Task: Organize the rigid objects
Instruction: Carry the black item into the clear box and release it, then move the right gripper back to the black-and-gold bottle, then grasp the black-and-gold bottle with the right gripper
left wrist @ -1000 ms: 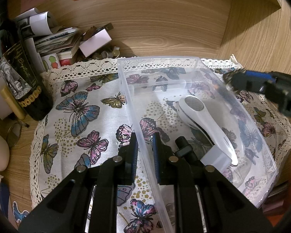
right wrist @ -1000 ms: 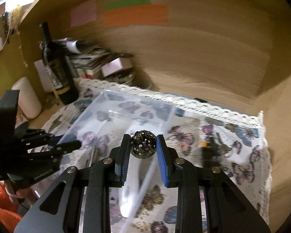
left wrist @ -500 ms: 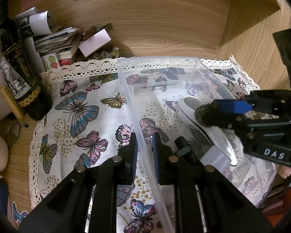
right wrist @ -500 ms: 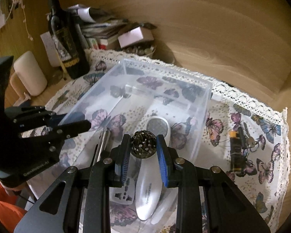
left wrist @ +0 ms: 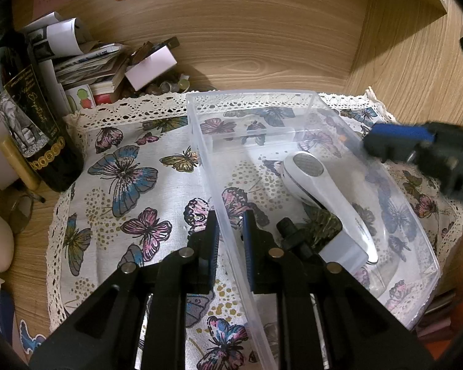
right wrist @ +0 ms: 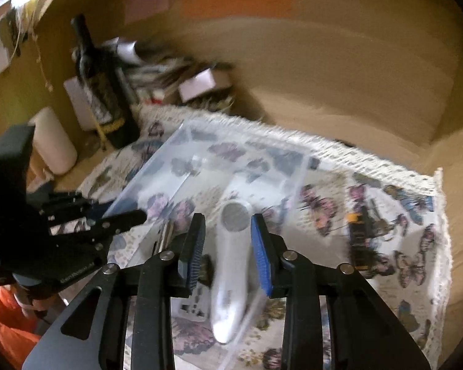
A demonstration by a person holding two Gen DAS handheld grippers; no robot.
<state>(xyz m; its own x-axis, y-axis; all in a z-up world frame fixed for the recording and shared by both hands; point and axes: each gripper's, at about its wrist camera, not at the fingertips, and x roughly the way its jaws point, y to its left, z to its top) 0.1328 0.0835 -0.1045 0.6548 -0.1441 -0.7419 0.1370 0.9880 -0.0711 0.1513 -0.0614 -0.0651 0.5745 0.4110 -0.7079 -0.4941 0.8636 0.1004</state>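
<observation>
A clear plastic bin (left wrist: pixel 250 97) stands on the butterfly cloth. My left gripper (left wrist: pixel 230 234) is shut on the bin's left wall. In the bin lie a white handheld device (left wrist: pixel 324 191), a dark perforated ball (left wrist: pixel 322 225), a black knobbed piece (left wrist: pixel 290 231) and a white adapter (left wrist: pixel 344 251). My right gripper (right wrist: pixel 228 246) is open and empty above the bin (right wrist: pixel 176 141), over the white device (right wrist: pixel 231 265). It shows in the left wrist view (left wrist: pixel 398 145) at the bin's right side.
A wine bottle (left wrist: pixel 31 117), stacked papers and a white box (left wrist: pixel 151 67) crowd the back left corner. A black and orange object (right wrist: pixel 361 231) lies on the cloth (right wrist: pixel 416 246) right of the bin. Wooden walls close the back and right. A white cylinder (right wrist: pixel 54 141) stands at the left.
My right gripper opened and let go of the perforated ball, which now lies in the bin beside the white device. The gripper then rose and drew back right. My left gripper stayed.
</observation>
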